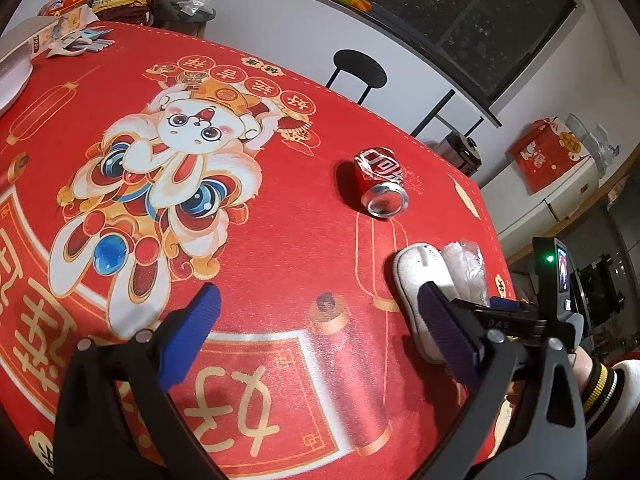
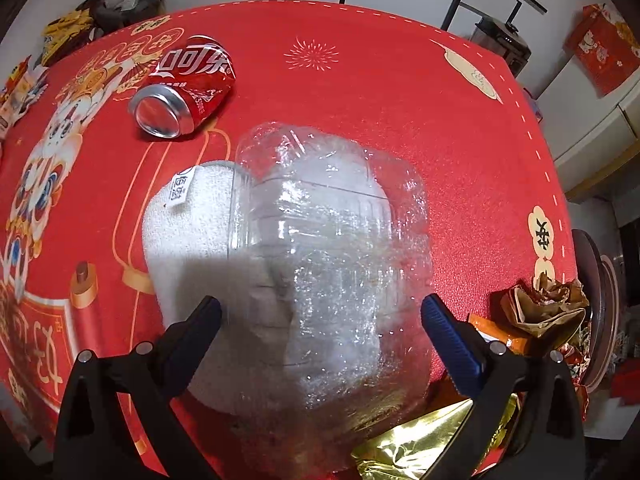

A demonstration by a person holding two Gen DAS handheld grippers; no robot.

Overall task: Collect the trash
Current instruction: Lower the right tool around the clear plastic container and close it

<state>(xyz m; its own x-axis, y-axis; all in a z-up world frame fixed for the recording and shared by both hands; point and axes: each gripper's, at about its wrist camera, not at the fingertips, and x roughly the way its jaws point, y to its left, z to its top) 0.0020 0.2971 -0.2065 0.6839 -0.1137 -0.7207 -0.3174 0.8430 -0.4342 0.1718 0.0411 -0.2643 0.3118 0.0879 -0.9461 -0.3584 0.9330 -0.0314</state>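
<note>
A crushed clear plastic bottle (image 2: 332, 240) lies on the red tablecloth (image 2: 400, 80), partly on top of a folded white towel (image 2: 184, 236). My right gripper (image 2: 322, 316) is open and straddles the bottle's near end, one blue finger on each side. A dented red cola can (image 2: 184, 84) lies on its side behind the towel. In the left wrist view the can (image 1: 380, 184) is ahead to the right, with the towel (image 1: 420, 276) and bottle (image 1: 468, 264) nearer. My left gripper (image 1: 320, 312) hangs open over bare cloth, holding nothing.
Gold foil (image 2: 420, 448) and crumpled brown paper (image 2: 548, 304) sit at the table's right edge beside my right gripper. Packets and boxes (image 1: 68, 28) crowd the far left corner. A black stool (image 1: 360, 68) stands behind the table. A striped cuff (image 1: 600, 384) shows at right.
</note>
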